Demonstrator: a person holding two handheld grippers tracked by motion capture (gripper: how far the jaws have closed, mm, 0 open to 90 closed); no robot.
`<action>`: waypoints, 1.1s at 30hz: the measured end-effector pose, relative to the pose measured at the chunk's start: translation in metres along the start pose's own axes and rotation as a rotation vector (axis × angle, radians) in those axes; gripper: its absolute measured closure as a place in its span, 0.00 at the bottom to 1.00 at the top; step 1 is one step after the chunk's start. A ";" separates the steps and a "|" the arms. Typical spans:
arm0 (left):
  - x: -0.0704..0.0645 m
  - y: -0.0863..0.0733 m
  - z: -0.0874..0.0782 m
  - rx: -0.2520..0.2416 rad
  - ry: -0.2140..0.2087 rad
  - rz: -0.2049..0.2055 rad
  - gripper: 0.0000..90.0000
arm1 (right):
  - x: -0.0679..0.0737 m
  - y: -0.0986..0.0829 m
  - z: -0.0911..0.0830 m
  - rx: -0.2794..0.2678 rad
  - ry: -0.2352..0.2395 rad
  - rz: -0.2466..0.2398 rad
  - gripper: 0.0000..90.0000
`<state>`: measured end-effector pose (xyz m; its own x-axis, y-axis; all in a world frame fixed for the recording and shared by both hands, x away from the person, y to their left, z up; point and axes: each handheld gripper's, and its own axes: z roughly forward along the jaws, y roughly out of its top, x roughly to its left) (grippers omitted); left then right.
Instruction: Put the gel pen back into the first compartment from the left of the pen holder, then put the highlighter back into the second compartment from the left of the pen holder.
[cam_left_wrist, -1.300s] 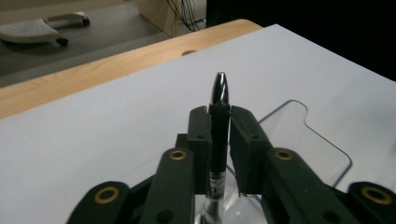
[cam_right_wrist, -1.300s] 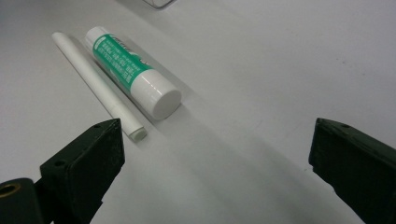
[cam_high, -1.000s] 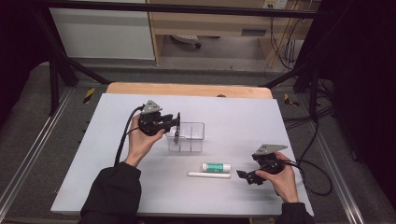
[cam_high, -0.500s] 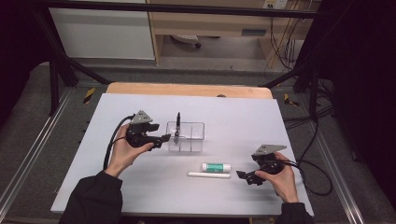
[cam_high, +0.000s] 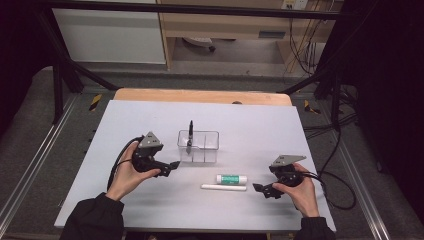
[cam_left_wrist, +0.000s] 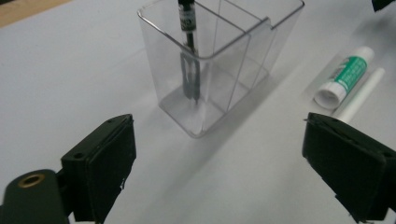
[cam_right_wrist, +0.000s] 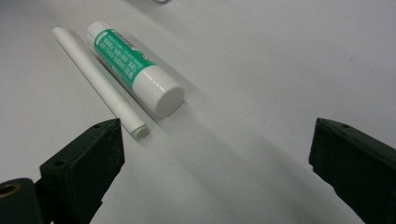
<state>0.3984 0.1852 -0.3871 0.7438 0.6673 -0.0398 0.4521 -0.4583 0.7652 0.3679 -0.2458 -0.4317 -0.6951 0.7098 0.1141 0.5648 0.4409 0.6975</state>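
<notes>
On the pale grey table stands a clear plastic holder with compartments. A black pen stands in its left end compartment, leaning a little, its tip on the holder's floor and its top above the rim. In the left gripper view the pen is seen through the clear wall of the holder, in the compartment nearest the camera.

The left gripper sits at about 8 o'clock from the holder, just beside its near left corner and apart from it. Its jaws stand wide apart with nothing between them, and they point toward the holder. The person's left hand grips it from below.

At about 5 o'clock from the holder lie a green and white glue stick and a thin white stick, side by side and almost touching, the white stick nearer the person.

The right gripper rests at 3 o'clock from these two, near the white stick's right end. Its jaws are also wide apart and hold nothing. In the right gripper view the glue stick and the white stick lie ahead toward the left jaw, the white stick's end just beside that jaw. The right hand holds this gripper.
</notes>
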 end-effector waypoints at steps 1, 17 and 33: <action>-0.001 -0.001 0.000 0.006 -0.003 0.002 0.09 | 0.000 0.000 0.000 -0.001 -0.001 0.000 0.05; -0.036 -0.005 0.019 0.070 -0.087 0.088 0.06 | 0.001 0.000 0.000 0.001 0.000 0.000 0.05; -0.061 -0.002 0.045 0.129 -0.156 0.151 0.10 | 0.005 -0.002 0.000 0.004 0.020 0.016 0.10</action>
<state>0.3741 0.1197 -0.4152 0.8703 0.4912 -0.0373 0.3815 -0.6240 0.6820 0.3631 -0.2429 -0.4324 -0.6947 0.7058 0.1391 0.5777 0.4321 0.6925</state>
